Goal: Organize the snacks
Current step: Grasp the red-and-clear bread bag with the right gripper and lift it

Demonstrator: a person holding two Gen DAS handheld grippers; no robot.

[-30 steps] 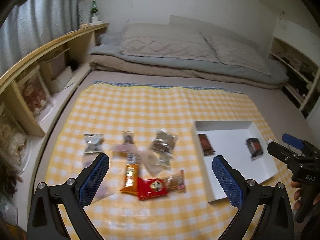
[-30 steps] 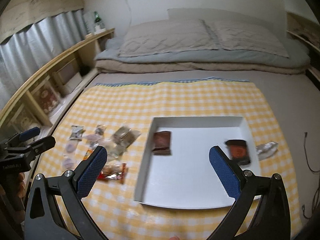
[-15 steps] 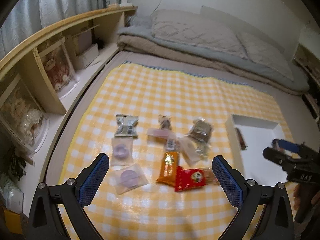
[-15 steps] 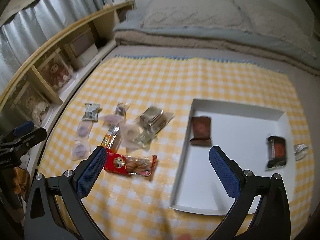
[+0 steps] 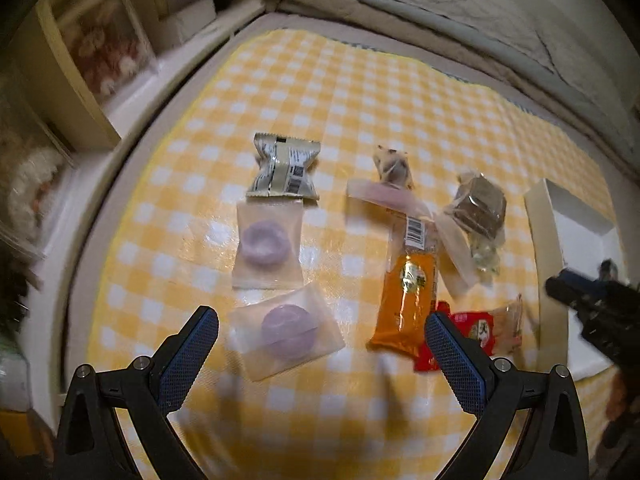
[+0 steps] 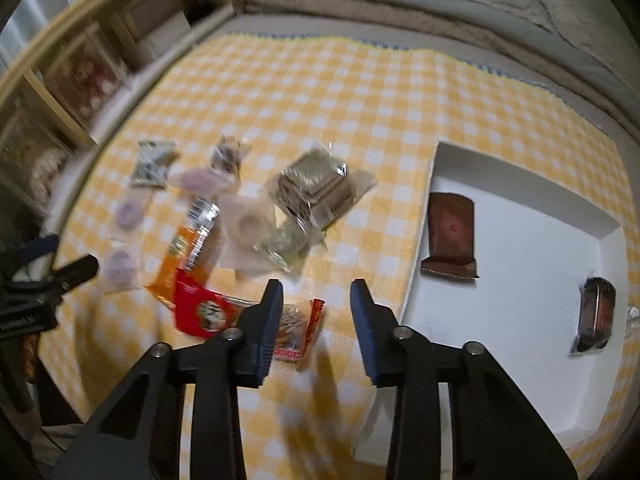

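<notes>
From the left wrist view, the left gripper (image 5: 320, 334) hung with its jaws spread wide and nothing between the pads, above a clear packet with a purple sweet (image 5: 285, 331) on the yellow checked cloth (image 5: 360, 92). A second purple sweet packet (image 5: 266, 246) lay just beyond, a grey wrapper (image 5: 285, 168) past that, and an orange packet (image 5: 408, 292) and a red packet (image 5: 472, 334) lay to the right, overlapping.

From the right wrist view, the right gripper (image 6: 316, 300) had just been closing; its jaws stood narrow over the clear end of the red packet (image 6: 208, 312), though blur left it unclear whether the pads touched it. The white tray (image 6: 516, 360) beside it held a brown bar (image 6: 450, 236) and a dark packet (image 6: 596, 314), well apart.
</notes>
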